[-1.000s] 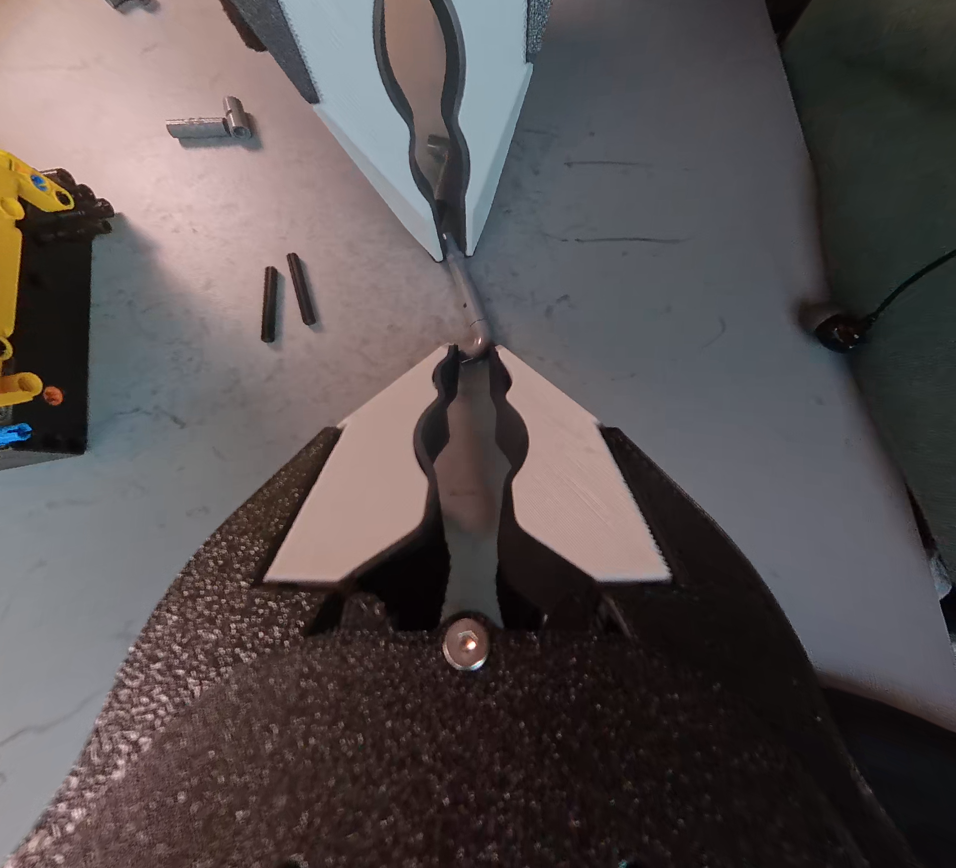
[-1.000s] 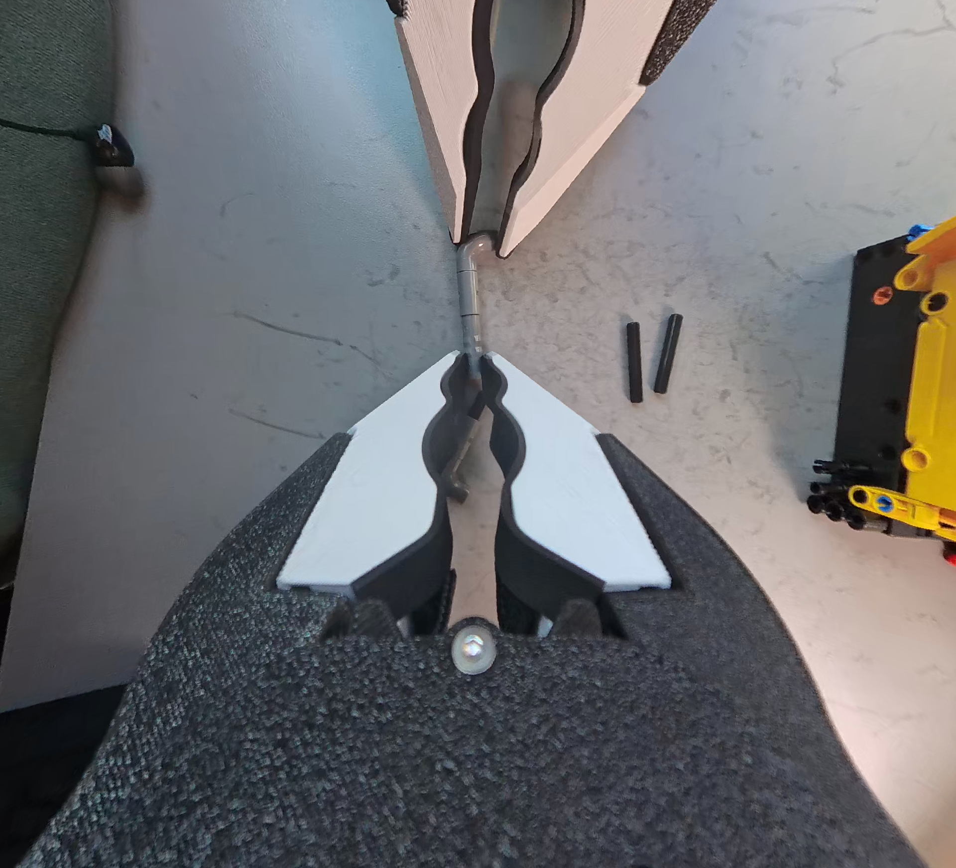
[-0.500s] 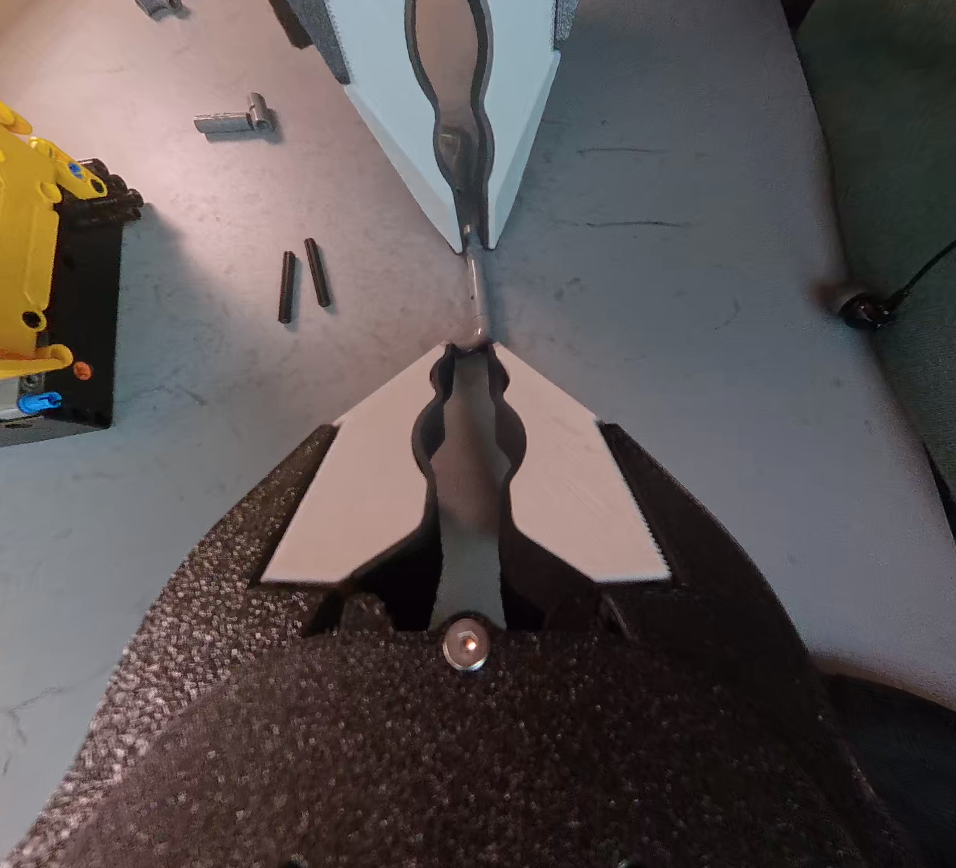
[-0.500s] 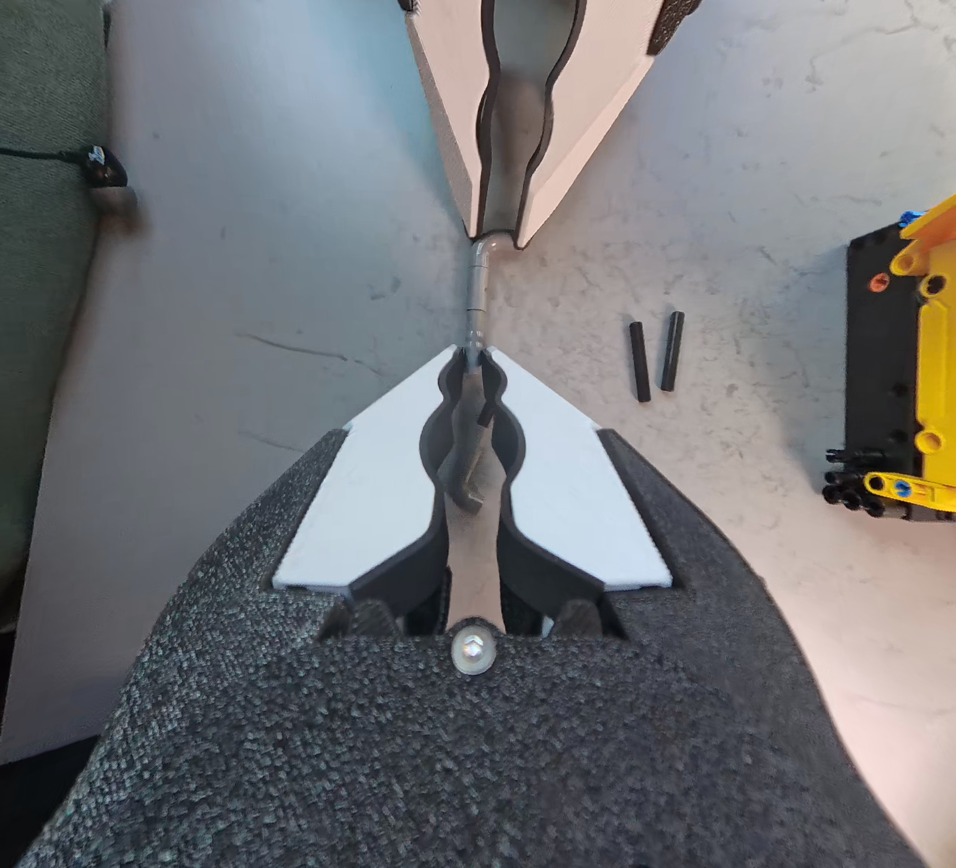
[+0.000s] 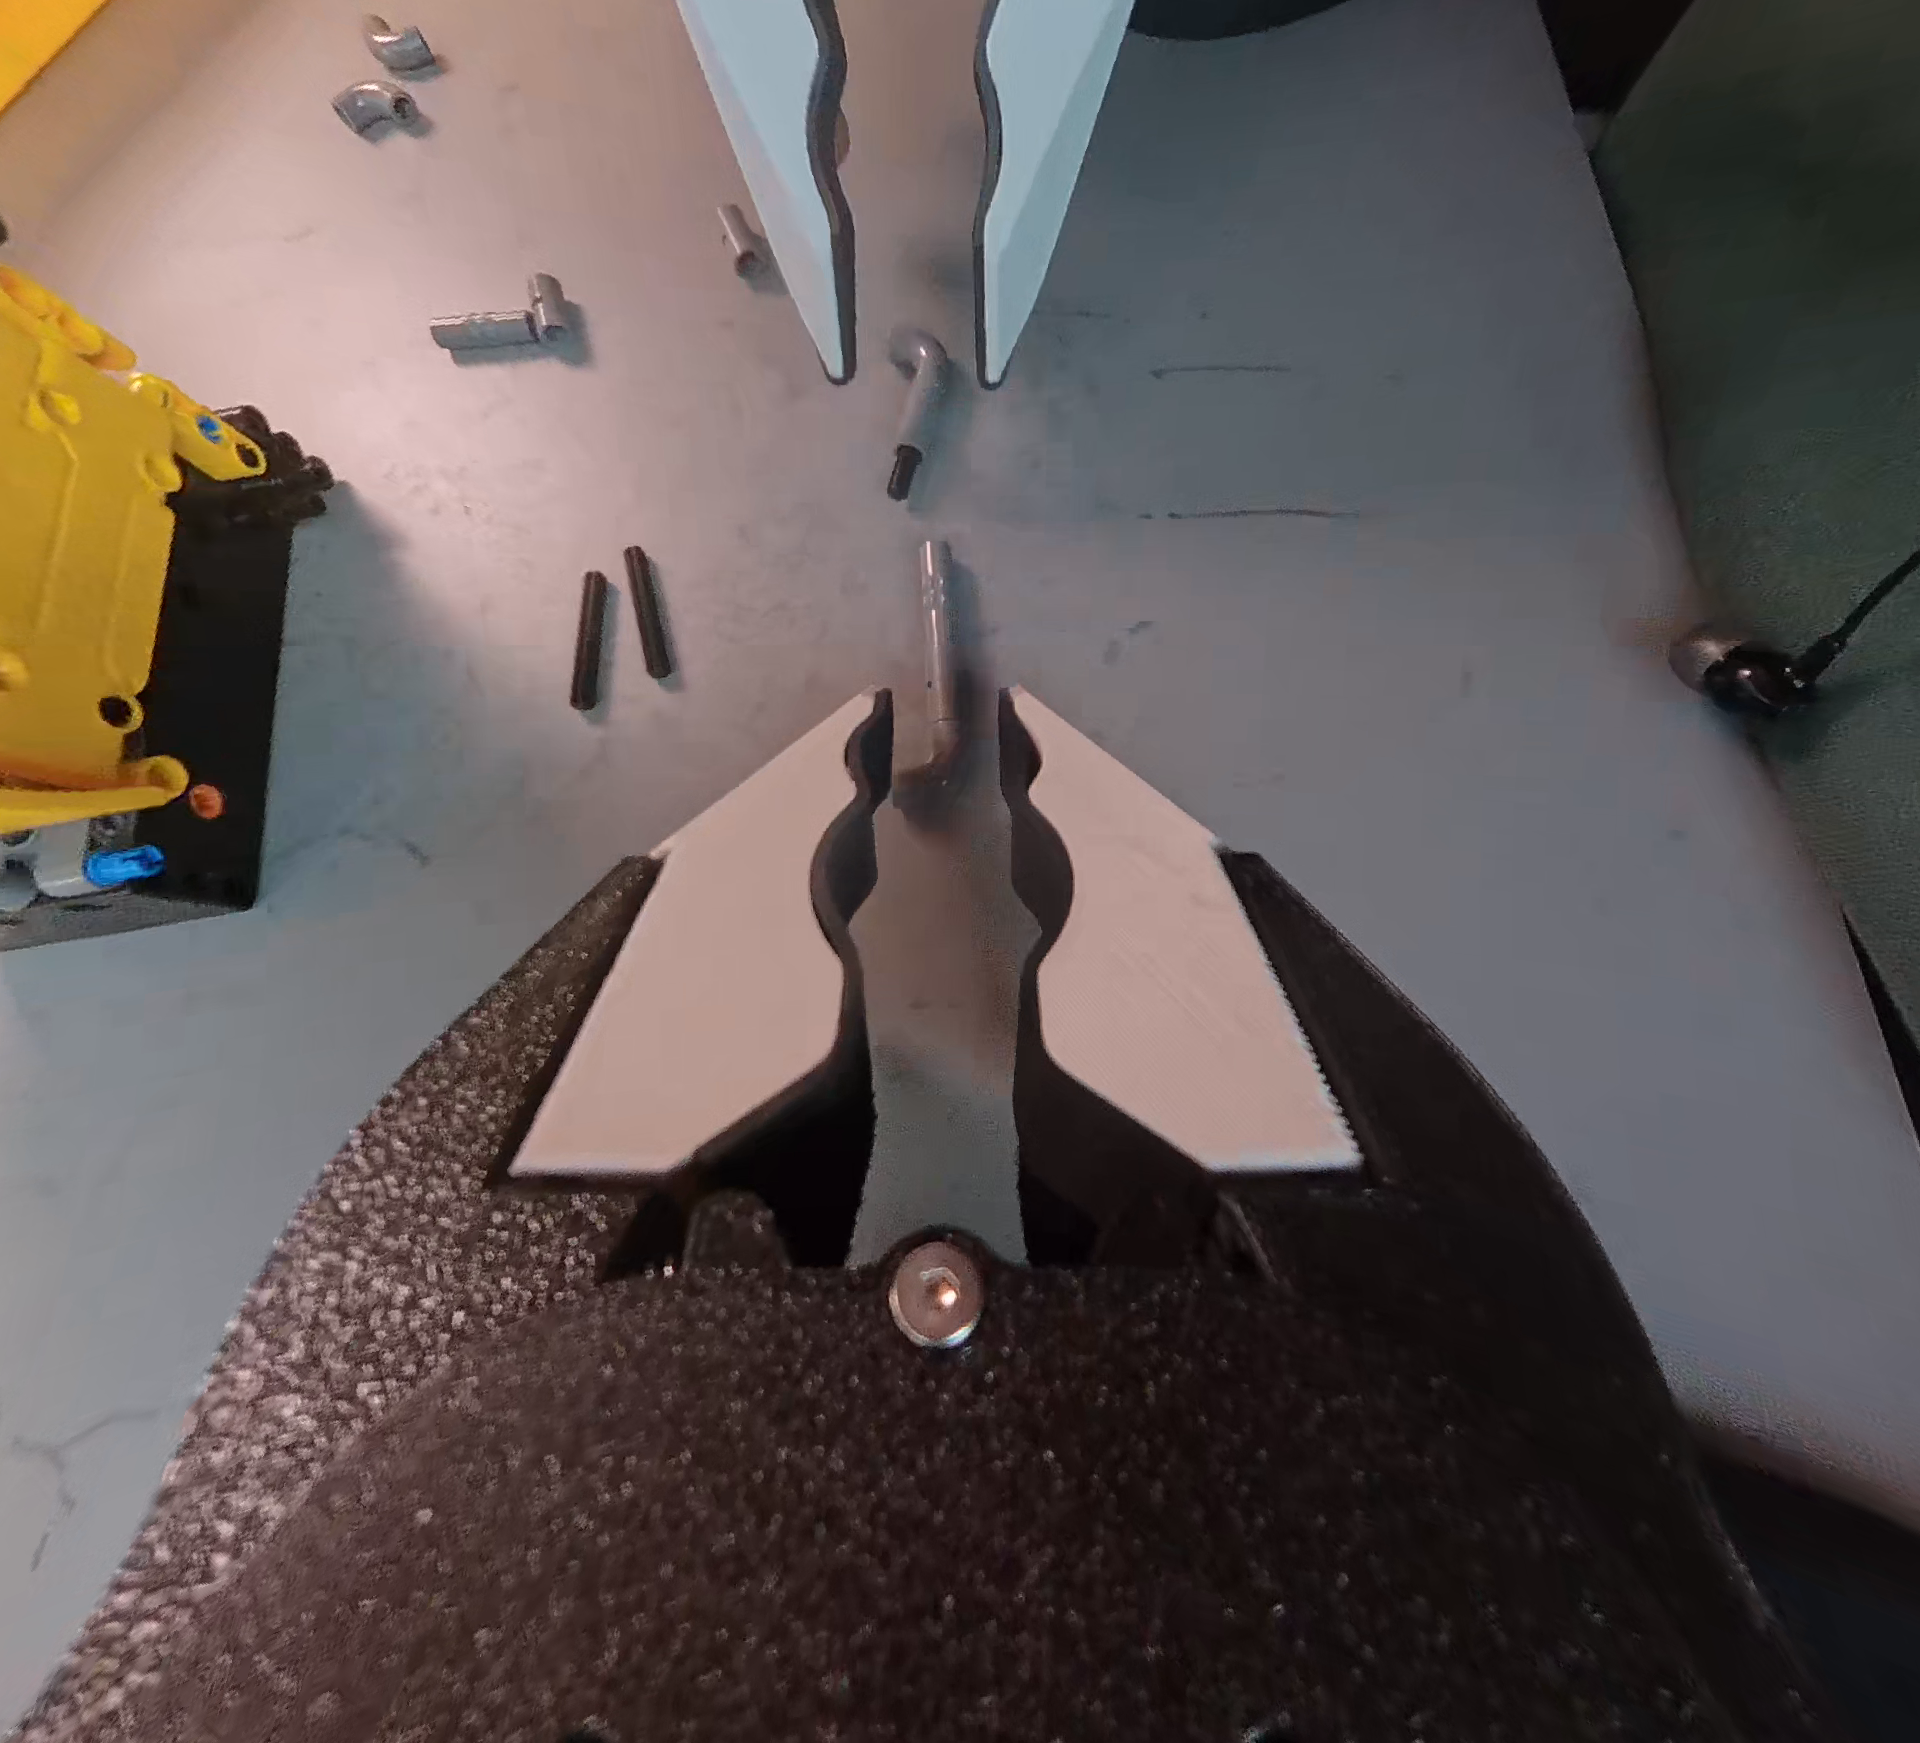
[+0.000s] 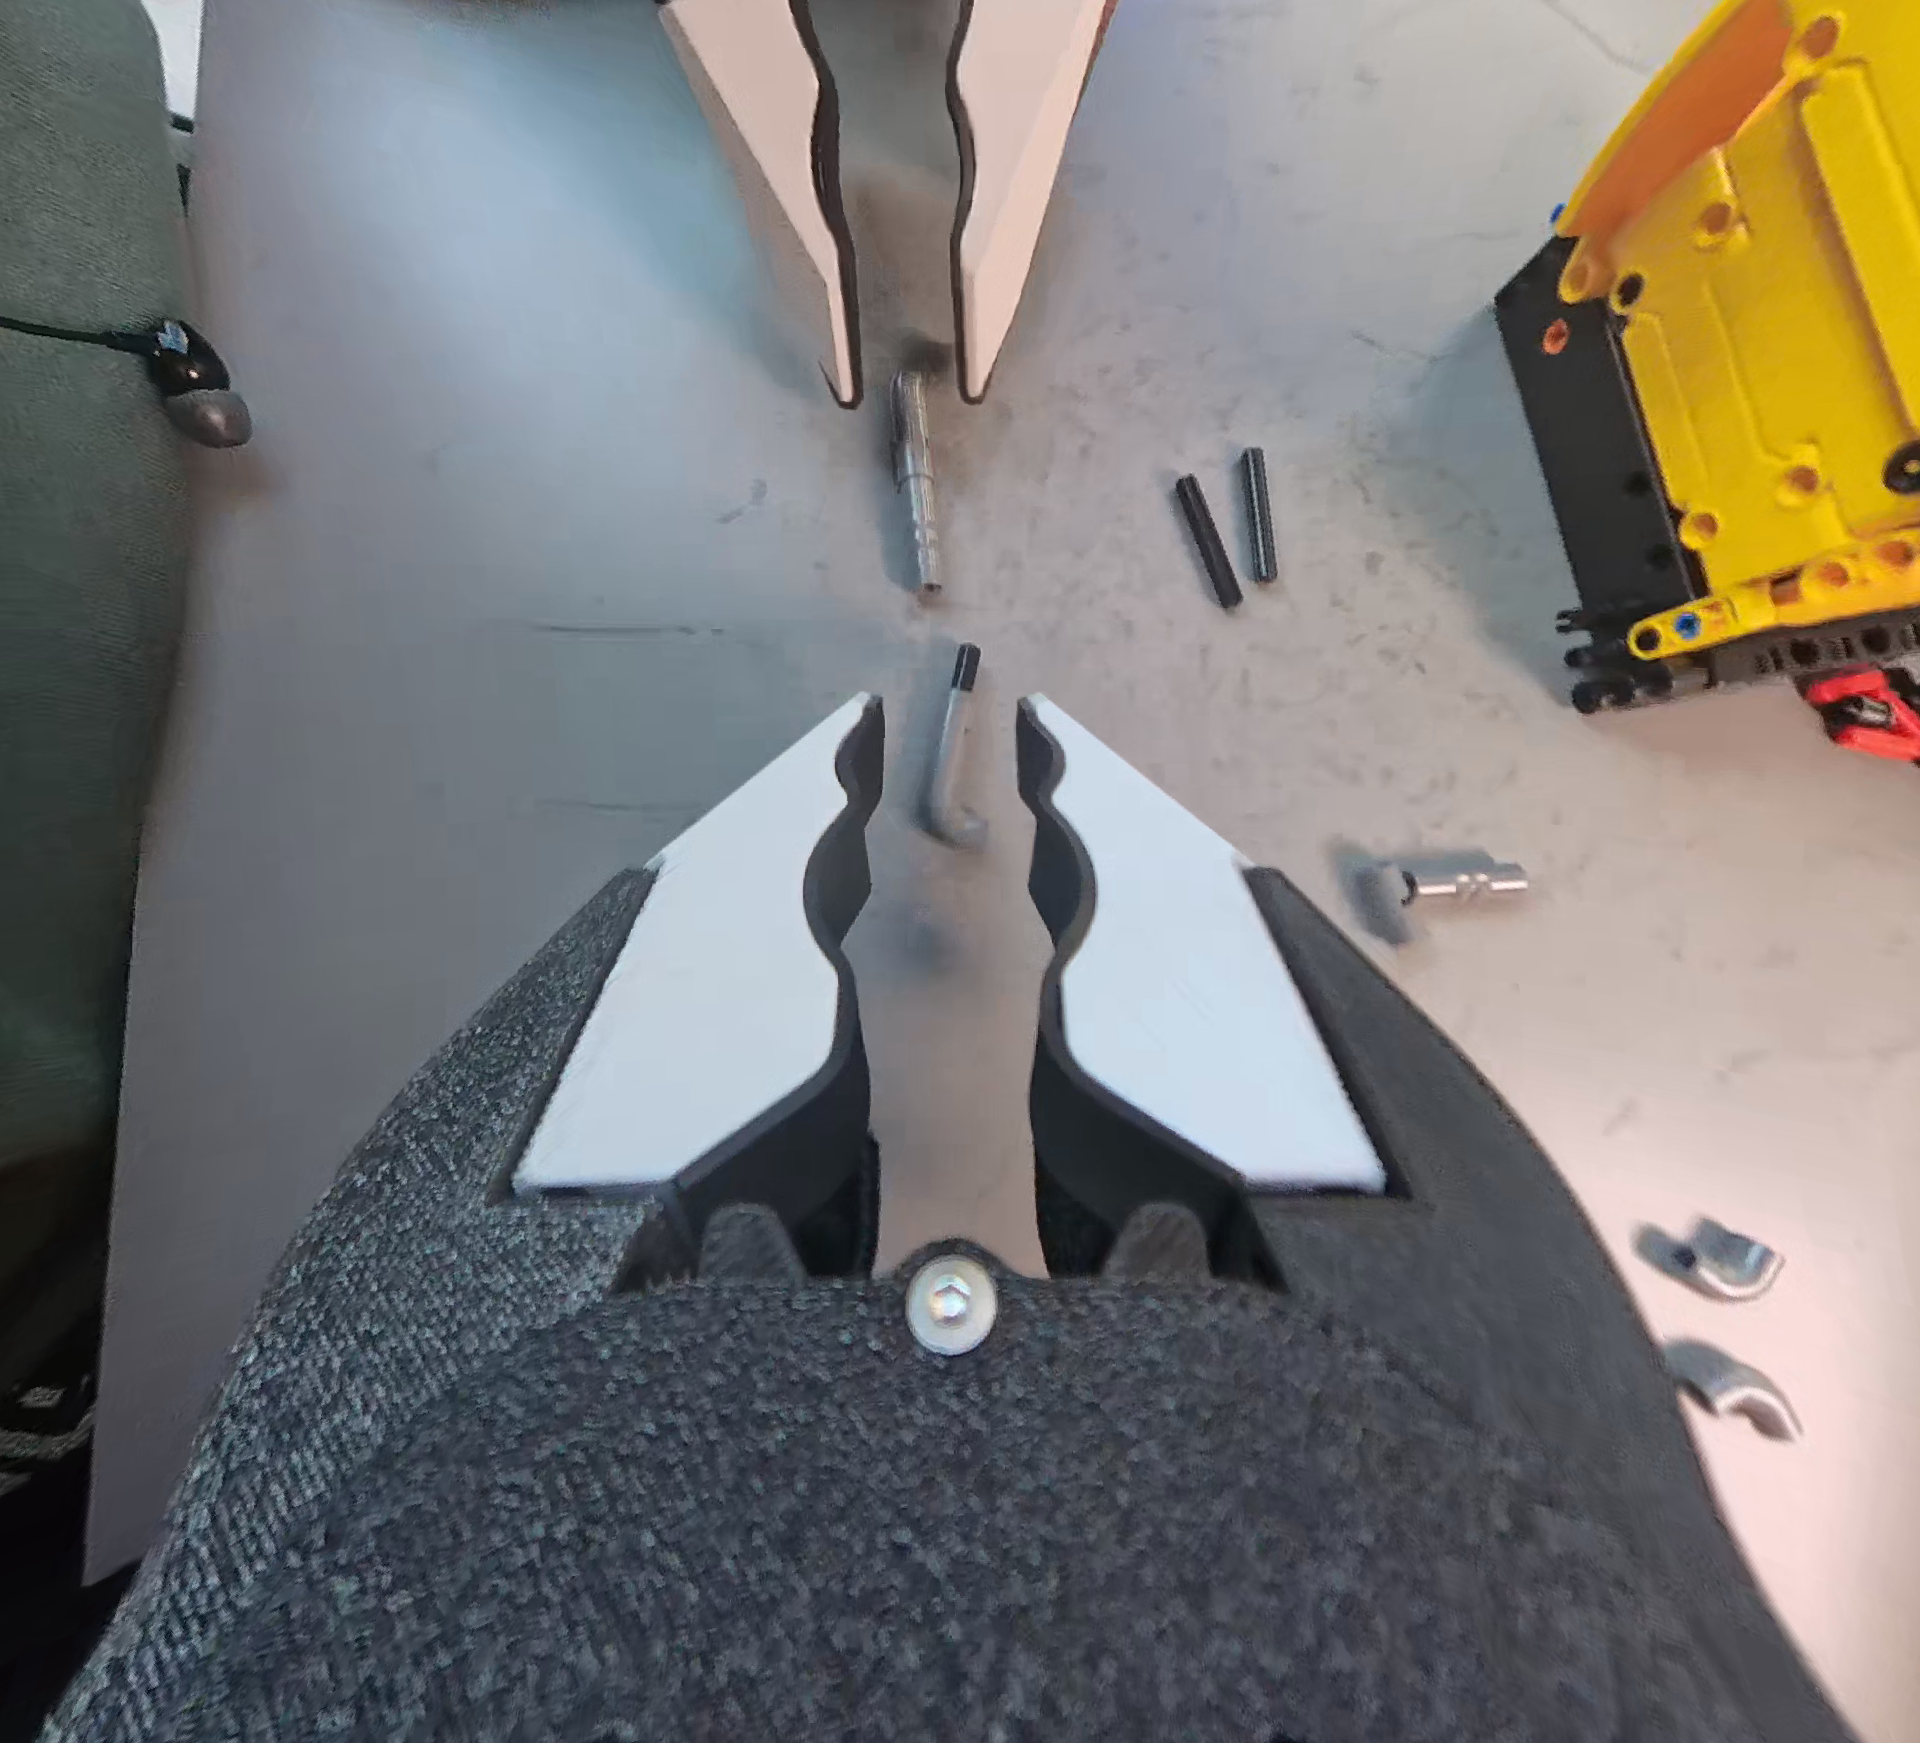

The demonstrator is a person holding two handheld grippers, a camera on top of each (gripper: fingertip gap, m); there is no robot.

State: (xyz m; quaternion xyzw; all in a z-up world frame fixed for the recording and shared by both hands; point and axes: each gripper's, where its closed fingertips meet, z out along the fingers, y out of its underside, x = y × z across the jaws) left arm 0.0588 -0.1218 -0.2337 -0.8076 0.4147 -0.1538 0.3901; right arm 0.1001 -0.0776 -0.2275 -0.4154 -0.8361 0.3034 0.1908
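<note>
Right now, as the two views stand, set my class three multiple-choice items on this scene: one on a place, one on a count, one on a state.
1. Where is the bent grey plastic tube with a black tip?
A. Under a cloth
B. Between the right gripper's fingertips
C. Upon a plate

2. How many thin black rods lie on the grey table?
A. One
B. Two
C. Four

3. How do the two grippers stand?
A. Both open
B. Both shut
C. One open, one shut

Key:
1 B, the tube sits between that gripper's spread fingers.
2 B, a pair lies side by side.
3 A, the left gripper also shows a clear gap and grips nothing.
</note>
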